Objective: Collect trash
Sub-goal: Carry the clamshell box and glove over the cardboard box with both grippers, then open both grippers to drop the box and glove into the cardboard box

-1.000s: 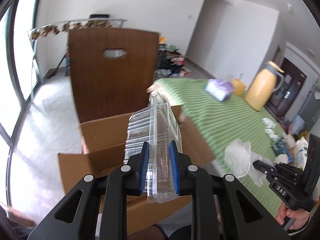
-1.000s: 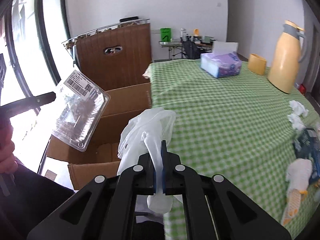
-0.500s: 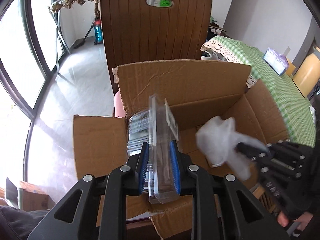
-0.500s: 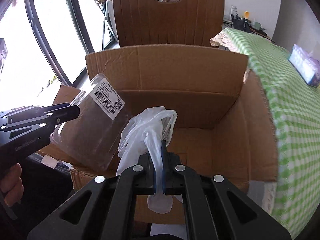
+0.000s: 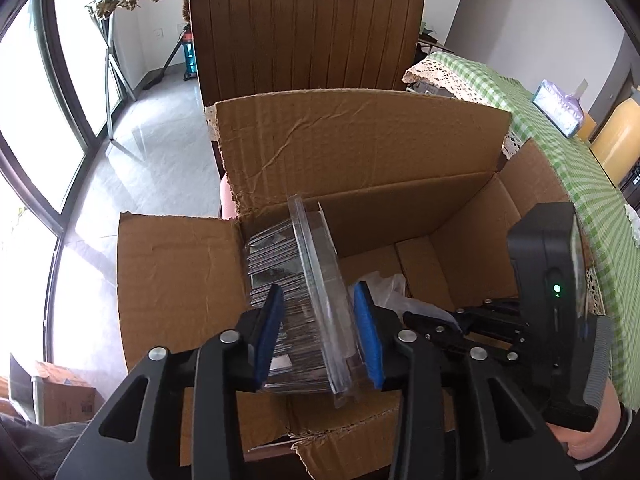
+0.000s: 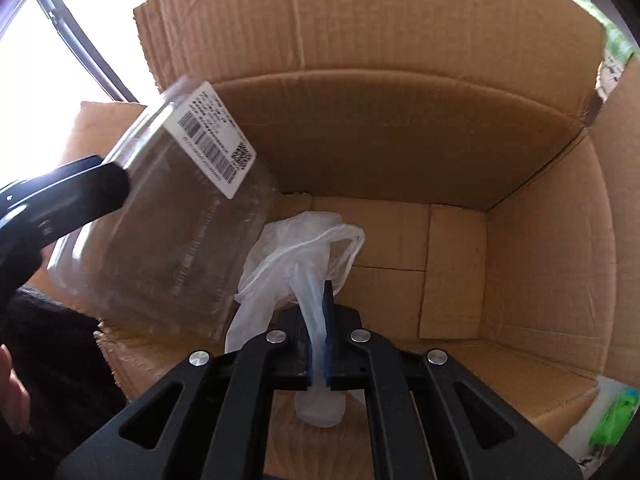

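Observation:
An open cardboard box (image 5: pixel 360 148) fills both views (image 6: pixel 400 128). My left gripper (image 5: pixel 318 334) is shut on a clear plastic clamshell container (image 5: pixel 298 280), held on edge over the box's left side; its barcode label shows in the right wrist view (image 6: pixel 160 236). My right gripper (image 6: pixel 318 328) is shut on a white plastic bag (image 6: pixel 300 256) and holds it inside the box above the floor. The right gripper also shows in the left wrist view (image 5: pixel 460 322), low in the box with the bag (image 5: pixel 384 292) beyond it.
A brown chair back (image 5: pixel 304 28) stands behind the box. A table with a green checked cloth (image 5: pixel 560 148) lies to the right, with a purple tissue pack (image 5: pixel 558 106) and a yellow jug (image 5: pixel 618 140). A small carton (image 5: pixel 60 392) sits on the floor at left.
Both grippers have moved forward and down into the box. The bag and the clamshell now hang lower inside it. Both stay gripped.

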A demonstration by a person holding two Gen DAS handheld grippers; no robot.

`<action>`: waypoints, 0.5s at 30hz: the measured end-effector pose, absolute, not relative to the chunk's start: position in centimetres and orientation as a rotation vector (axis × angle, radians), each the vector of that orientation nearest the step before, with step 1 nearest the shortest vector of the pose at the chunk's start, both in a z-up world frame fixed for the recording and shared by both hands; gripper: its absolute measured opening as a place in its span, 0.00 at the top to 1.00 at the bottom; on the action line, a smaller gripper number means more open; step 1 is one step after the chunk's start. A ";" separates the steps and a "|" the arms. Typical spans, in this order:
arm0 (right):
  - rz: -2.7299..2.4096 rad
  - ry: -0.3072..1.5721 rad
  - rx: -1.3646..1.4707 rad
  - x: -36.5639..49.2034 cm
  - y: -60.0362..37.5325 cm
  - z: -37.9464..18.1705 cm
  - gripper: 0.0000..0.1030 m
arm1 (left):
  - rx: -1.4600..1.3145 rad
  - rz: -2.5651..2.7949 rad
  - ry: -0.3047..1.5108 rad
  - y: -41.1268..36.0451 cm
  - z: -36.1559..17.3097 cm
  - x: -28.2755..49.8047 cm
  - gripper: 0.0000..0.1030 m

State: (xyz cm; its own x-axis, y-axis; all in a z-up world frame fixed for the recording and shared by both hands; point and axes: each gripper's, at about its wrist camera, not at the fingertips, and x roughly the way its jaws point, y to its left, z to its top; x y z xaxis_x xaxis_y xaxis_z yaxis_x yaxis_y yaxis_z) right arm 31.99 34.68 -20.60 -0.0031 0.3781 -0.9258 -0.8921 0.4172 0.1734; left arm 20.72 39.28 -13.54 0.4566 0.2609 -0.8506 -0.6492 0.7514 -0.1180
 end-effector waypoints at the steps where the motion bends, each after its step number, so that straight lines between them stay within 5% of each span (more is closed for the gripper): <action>1: 1.081 1.186 -0.560 32.1 34.9 -20.8 0.96 | -0.473 0.591 0.937 39.4 -13.4 20.6 0.58; 7: 1.092 1.221 -0.577 32.0 35.9 -21.8 0.96 | -0.503 0.616 0.919 40.2 -12.4 19.3 0.53; 8: 1.096 1.228 -0.581 32.0 36.1 -21.9 0.88 | -0.504 0.625 0.913 40.3 -12.2 18.9 0.53; 11: 1.127 1.223 -0.568 31.7 36.2 -21.7 0.41 | -0.514 0.644 0.898 40.6 -11.5 18.0 0.52; 15: 1.130 1.199 -0.538 31.9 35.8 -20.3 0.39 | -0.520 0.666 0.878 40.9 -10.6 17.2 0.51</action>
